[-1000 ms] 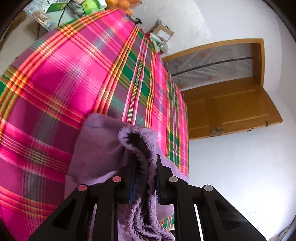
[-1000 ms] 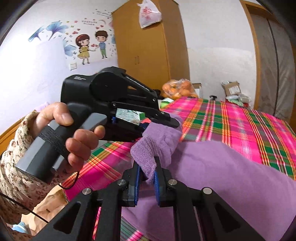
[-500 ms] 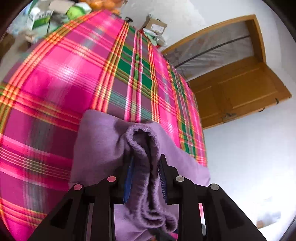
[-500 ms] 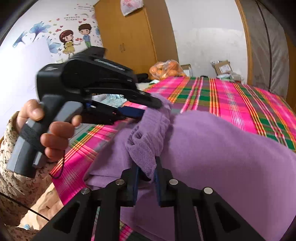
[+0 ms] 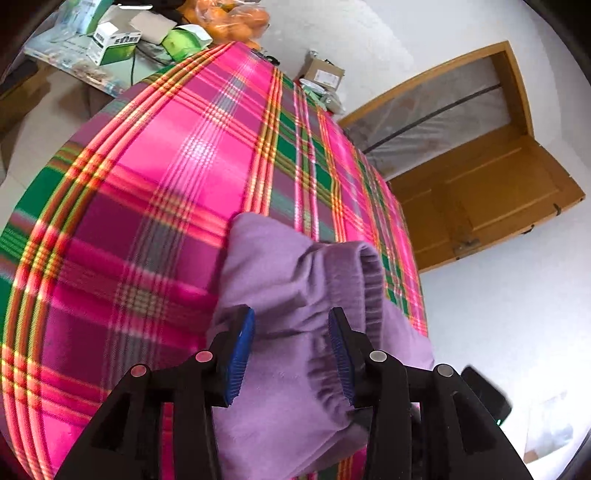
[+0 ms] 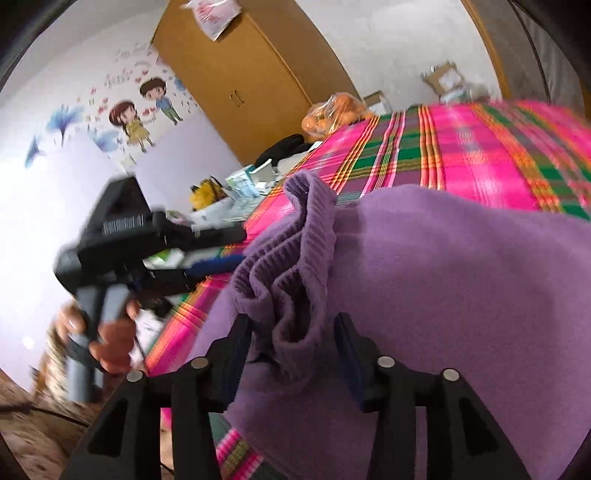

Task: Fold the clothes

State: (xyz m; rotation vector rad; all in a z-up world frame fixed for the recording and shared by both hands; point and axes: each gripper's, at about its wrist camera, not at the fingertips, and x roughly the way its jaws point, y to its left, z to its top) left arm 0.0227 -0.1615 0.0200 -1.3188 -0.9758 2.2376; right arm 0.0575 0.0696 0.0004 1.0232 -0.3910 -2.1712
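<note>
Half a second ago both pairs of fingers were clenched on bunched folds of the purple garment (image 5: 295, 280); now both have let go. The left gripper (image 5: 291, 350) has its blue-padded fingers (image 5: 242, 347) spread wide, the cloth lying slack between them, and the right gripper (image 6: 291, 354) is likewise released — its ribbed hem (image 6: 295, 240) has slumped into a loose heap between the parted fingers. The garment lies on the bed (image 5: 147, 206), on the pink-and-green plaid cover, at the near edge.

One garment, two grippers, one bed. The right wrist view also catches the left gripper from the side, motion-blurred, with the person's left hand (image 6: 107, 339) around its handle.

Around the bed: a bag of oranges (image 5: 232, 18), small cartons (image 5: 114, 37) on a low surface beyond the far edge, a cardboard box (image 5: 323, 74), a wooden door (image 5: 491, 206), a wardrobe (image 6: 251, 74) and cartoon wall stickers (image 6: 140, 110). Nothing lies over the garment besides the grippers themselves.
</note>
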